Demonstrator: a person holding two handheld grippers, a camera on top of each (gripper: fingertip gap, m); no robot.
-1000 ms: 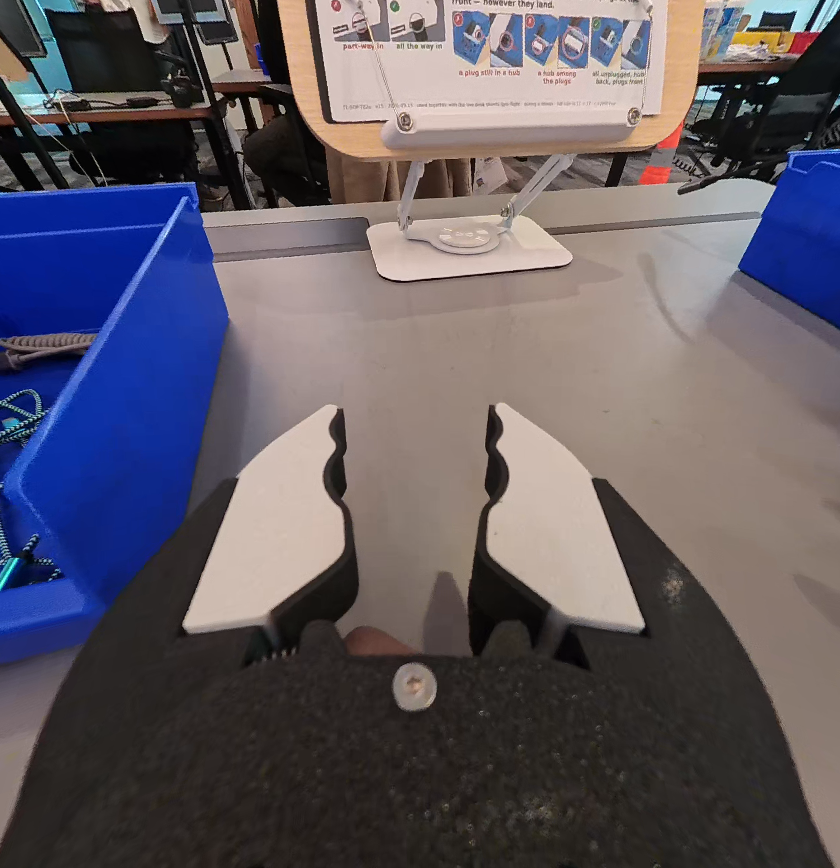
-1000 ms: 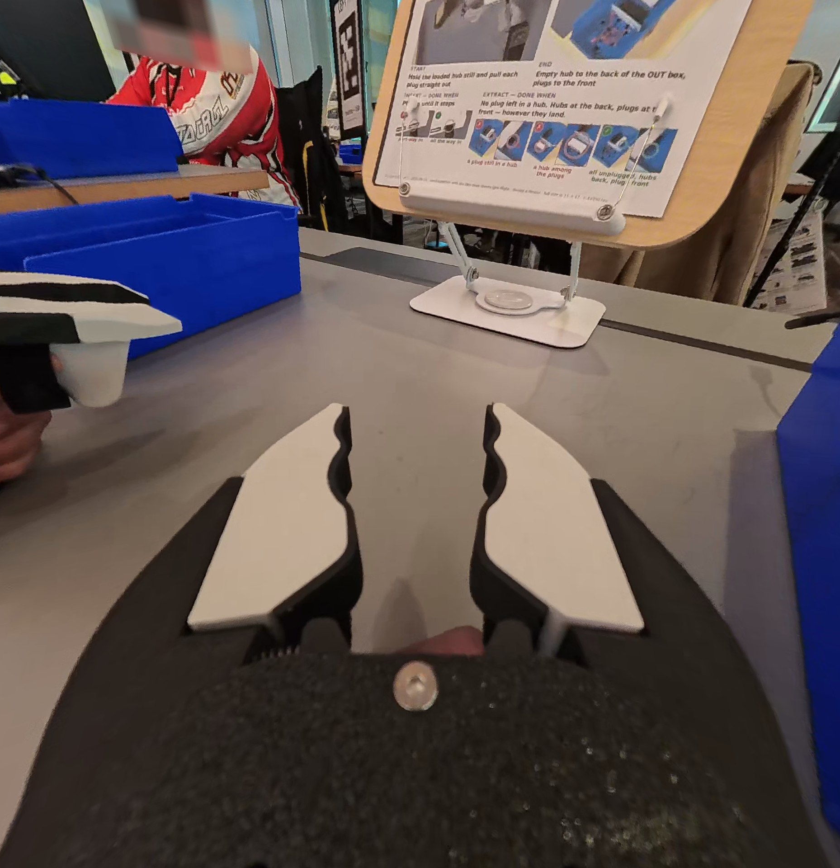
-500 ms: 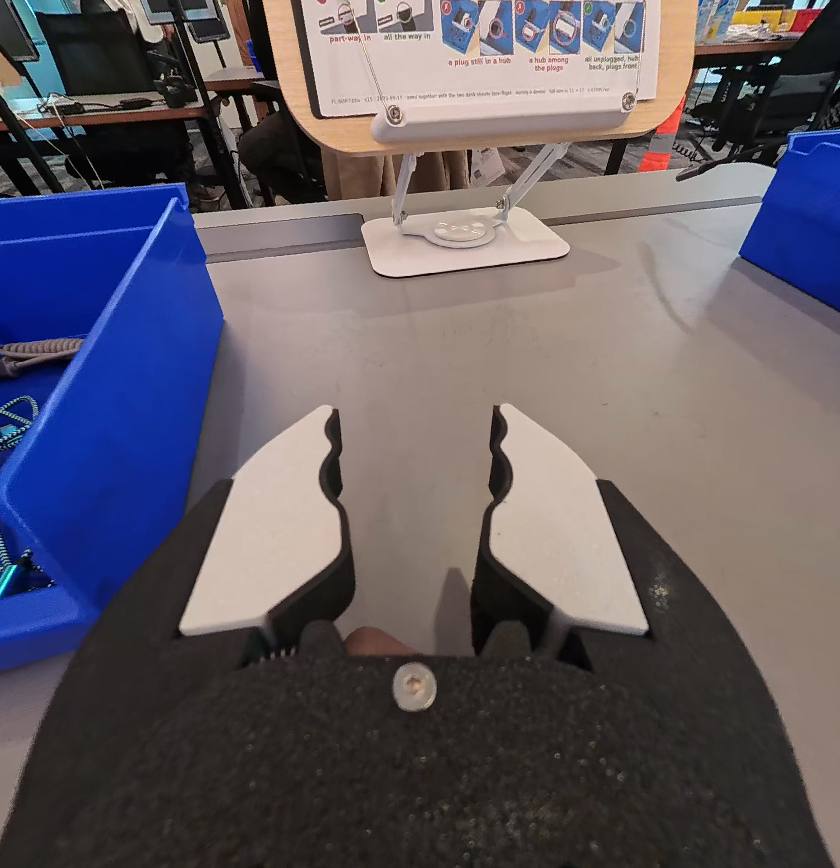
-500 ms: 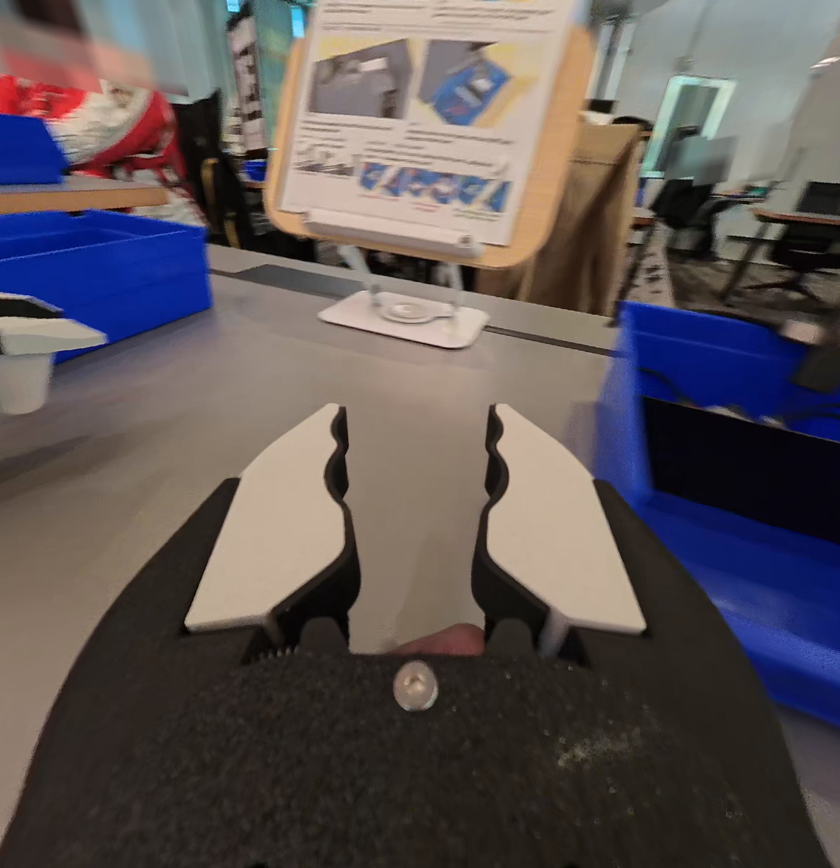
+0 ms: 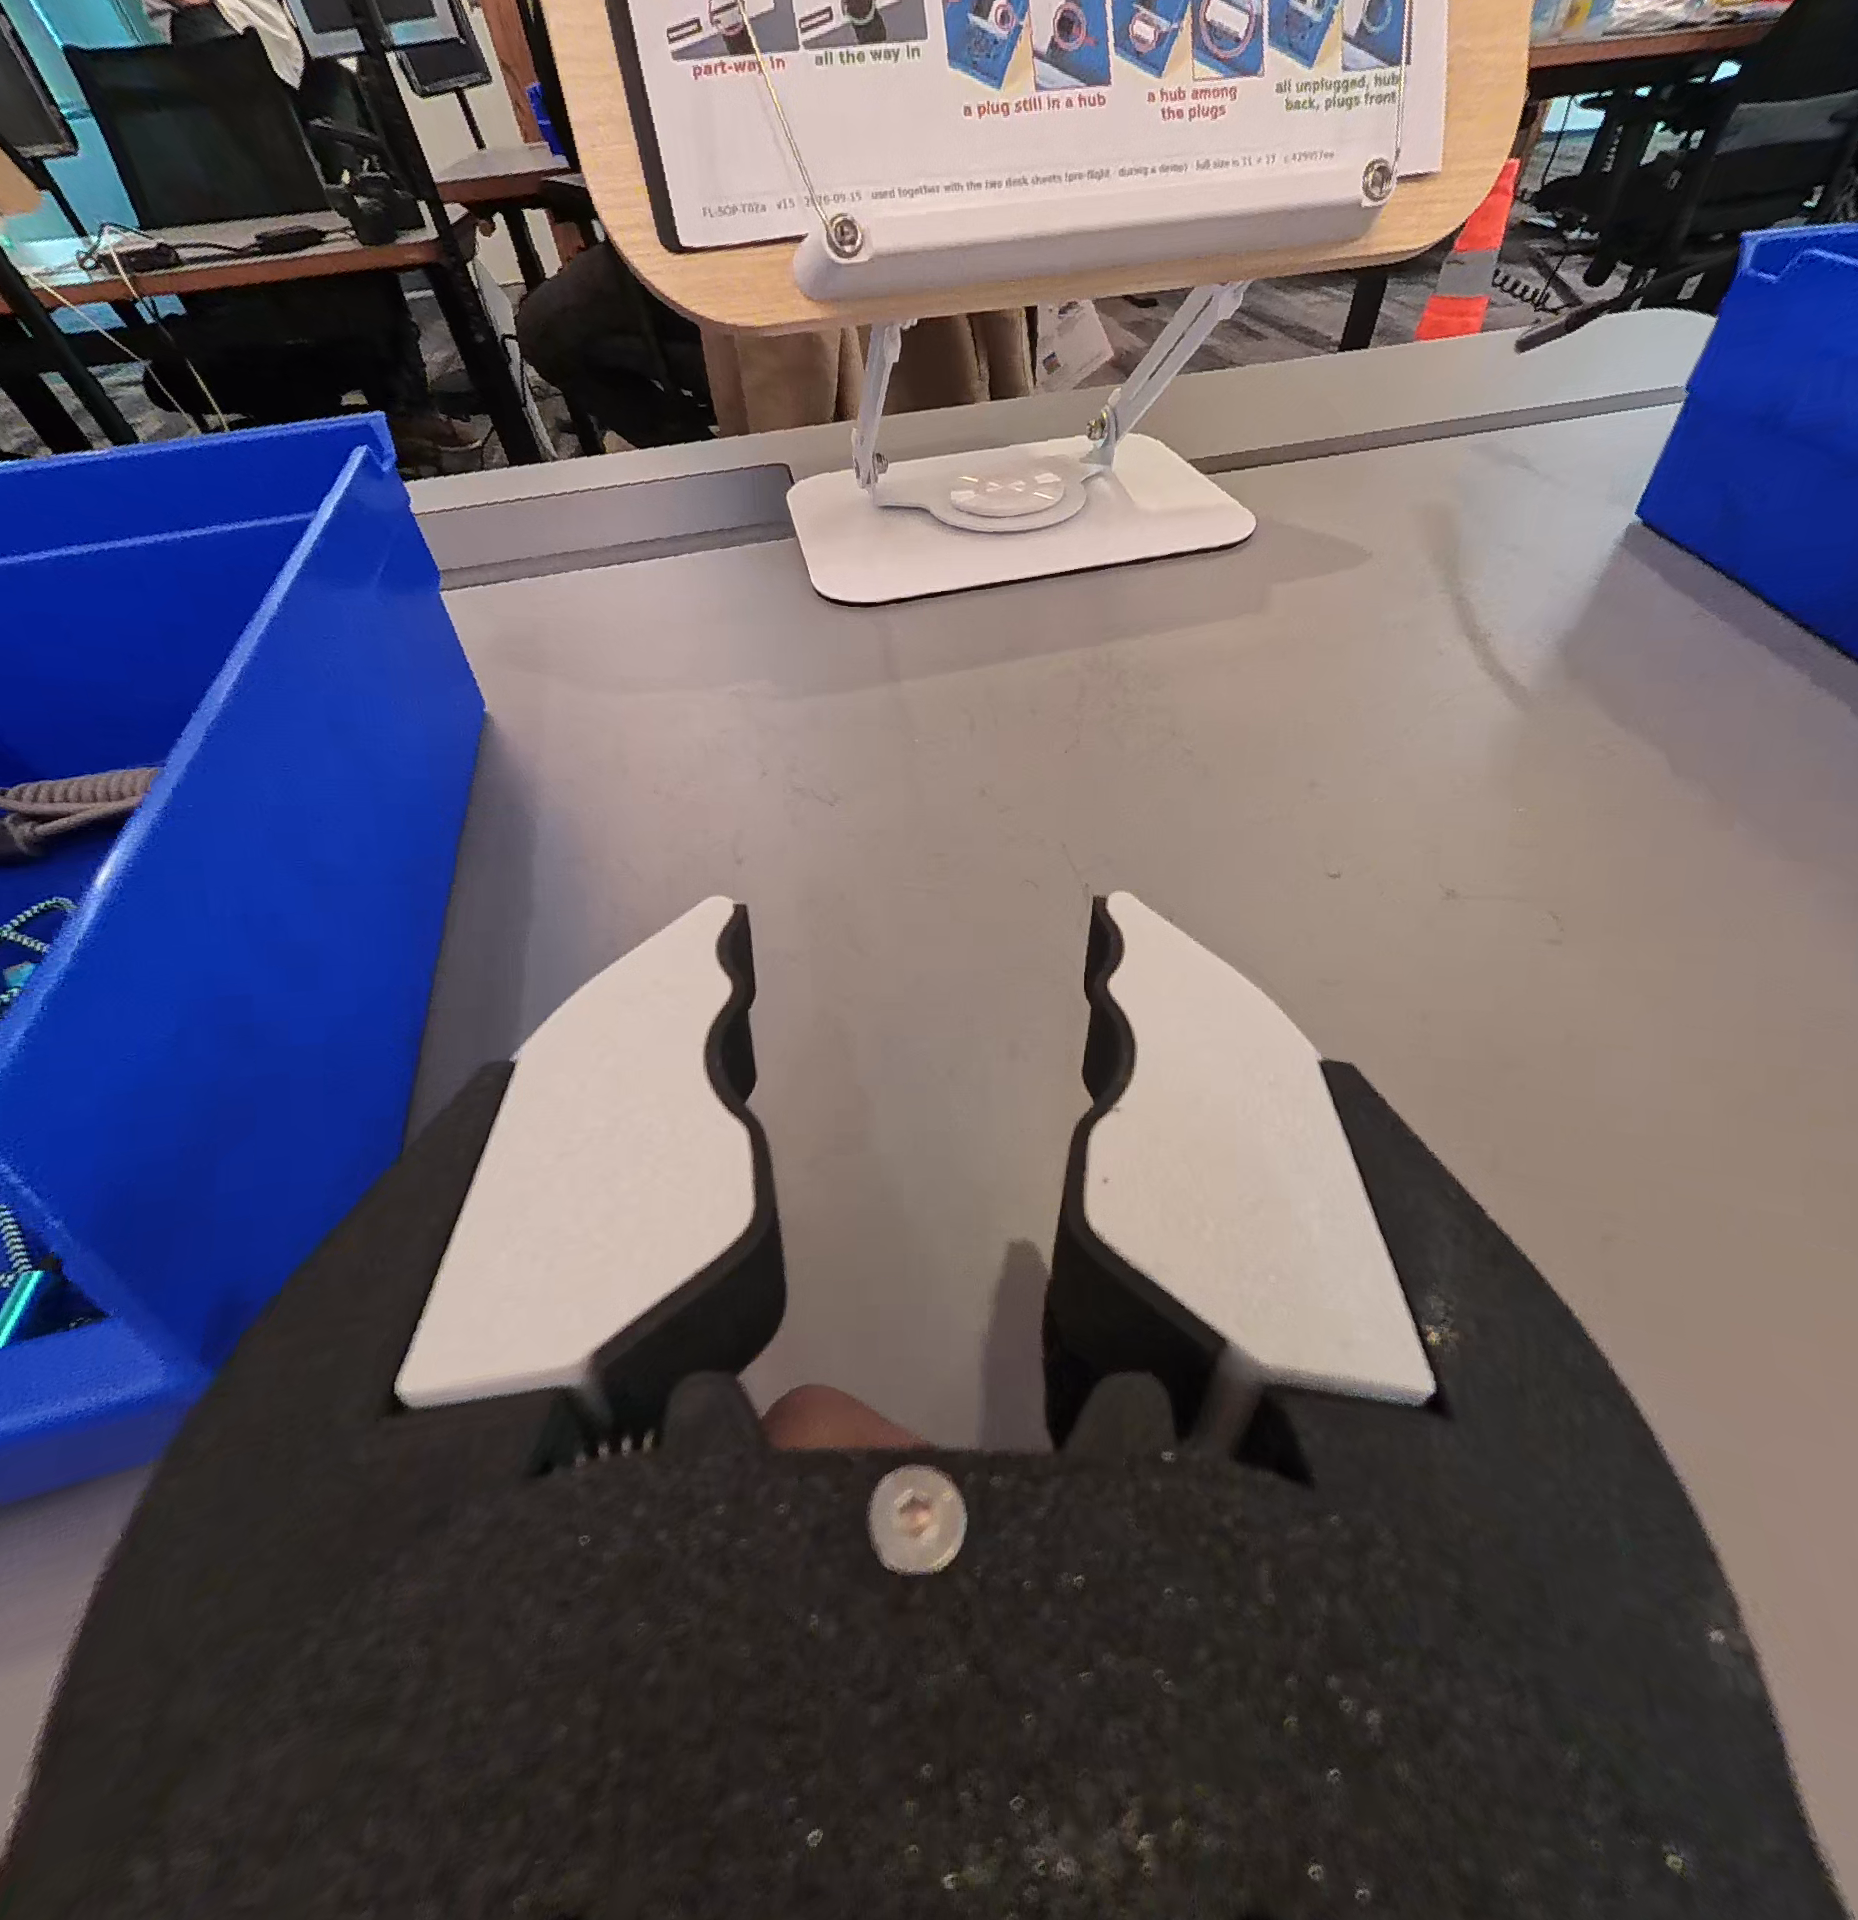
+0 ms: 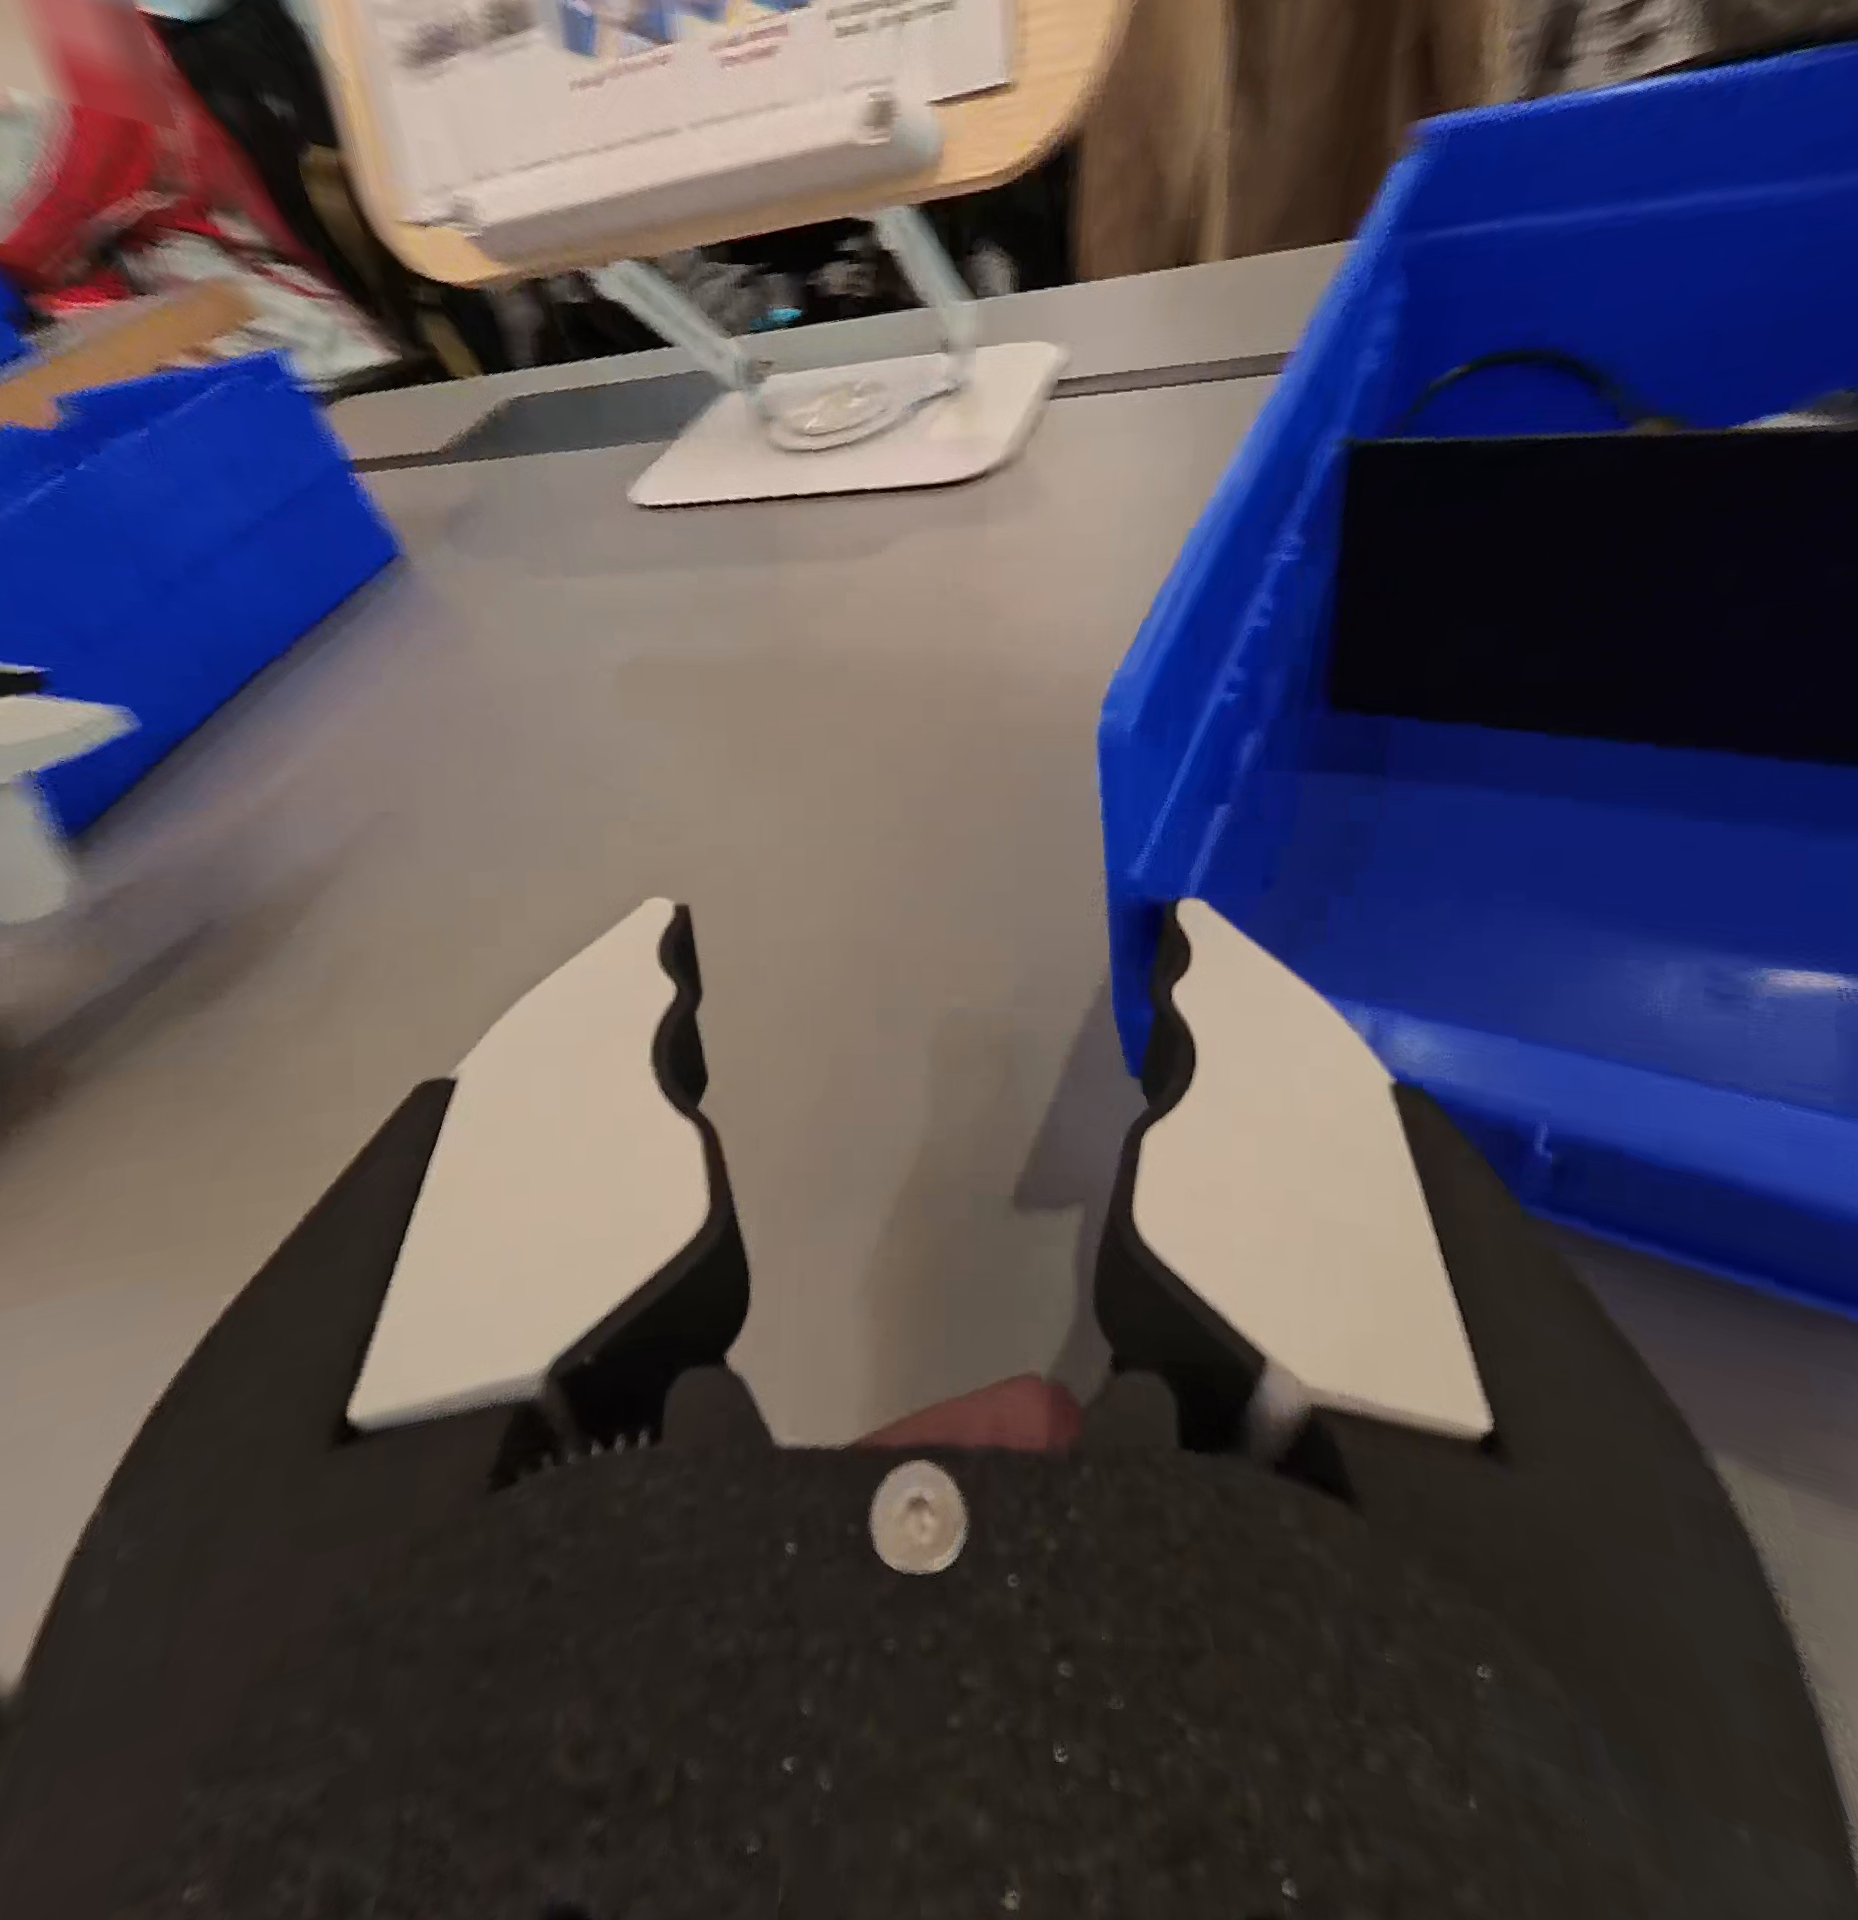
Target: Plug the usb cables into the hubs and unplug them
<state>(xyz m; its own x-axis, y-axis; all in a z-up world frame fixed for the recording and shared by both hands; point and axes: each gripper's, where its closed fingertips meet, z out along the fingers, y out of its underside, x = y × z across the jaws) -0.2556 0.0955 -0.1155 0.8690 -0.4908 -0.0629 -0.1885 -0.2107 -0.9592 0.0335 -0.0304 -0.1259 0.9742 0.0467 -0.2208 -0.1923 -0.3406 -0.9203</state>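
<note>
- Right claw [image 6: 925, 997] has swung right toward the right bin [image 6: 1268, 727], jaws spreading wider, empty: likely going for a first pick.
- Left claw [image 5: 917, 997] hovers over bare desk [image 5: 1320, 831], half open, empty.
- Left bin [image 5: 281, 883] holds braided cables [image 5: 11, 935].
- Right bin: dark divider, black cable [image 6: 1507, 369] behind; no hub clearly visible.

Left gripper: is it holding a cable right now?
No. The left gripper is open with only bare grey table between its fingers; the braided cables lie in the blue bin beside it.
</note>
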